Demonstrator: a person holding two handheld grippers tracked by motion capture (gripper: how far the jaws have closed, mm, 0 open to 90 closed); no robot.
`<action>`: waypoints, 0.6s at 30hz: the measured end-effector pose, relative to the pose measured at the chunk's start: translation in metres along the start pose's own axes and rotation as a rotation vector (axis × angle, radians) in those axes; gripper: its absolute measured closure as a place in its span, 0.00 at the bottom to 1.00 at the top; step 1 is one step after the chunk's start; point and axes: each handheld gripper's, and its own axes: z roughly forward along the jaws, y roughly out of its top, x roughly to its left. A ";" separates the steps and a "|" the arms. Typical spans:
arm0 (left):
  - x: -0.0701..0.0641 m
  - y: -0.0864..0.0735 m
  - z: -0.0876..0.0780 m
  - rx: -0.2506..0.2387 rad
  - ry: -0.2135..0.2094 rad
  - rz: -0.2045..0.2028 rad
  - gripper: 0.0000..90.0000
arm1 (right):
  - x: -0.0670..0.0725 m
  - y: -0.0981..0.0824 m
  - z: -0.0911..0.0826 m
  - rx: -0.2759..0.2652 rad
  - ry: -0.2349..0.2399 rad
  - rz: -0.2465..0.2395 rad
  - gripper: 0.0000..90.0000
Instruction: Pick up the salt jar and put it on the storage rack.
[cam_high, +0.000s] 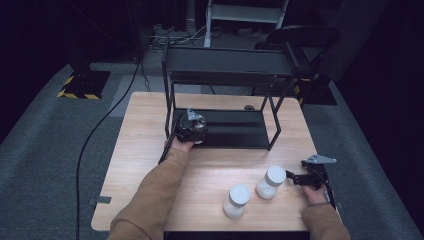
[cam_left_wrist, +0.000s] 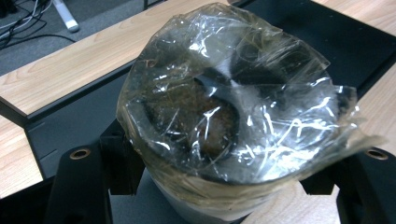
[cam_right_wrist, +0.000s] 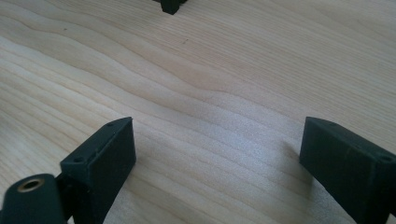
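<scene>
High view: jar going onto the rack's lower shelf.
Left gripper (cam_high: 192, 131) clamps the film-covered jar (cam_left_wrist: 224, 116) at the shelf's (cam_high: 240, 131) left edge; right gripper (cam_high: 300, 179) gapes empty near the table's right edge.

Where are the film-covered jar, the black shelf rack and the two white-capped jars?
Film-covered jar (cam_left_wrist: 229, 107): left gripper view, on its crinkled film top.
Black shelf rack (cam_high: 235, 127): high view, lower shelf.
White-capped jars (cam_high: 239, 194) (cam_high: 275, 175): high view, caps.

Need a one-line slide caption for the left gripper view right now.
Left gripper shut on a film-covered jar, held over the black rack's lower shelf on the wooden table.
</scene>
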 end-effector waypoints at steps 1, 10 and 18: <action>0.000 0.000 0.002 0.003 0.002 0.003 0.33 | 0.000 0.000 0.000 0.000 0.000 0.000 0.11; 0.006 -0.004 0.010 0.018 0.012 -0.006 0.33 | 0.000 0.000 0.000 0.000 0.000 0.000 0.11; 0.015 -0.008 0.012 0.008 0.001 -0.047 0.33 | 0.000 0.000 0.000 0.000 0.000 0.001 0.11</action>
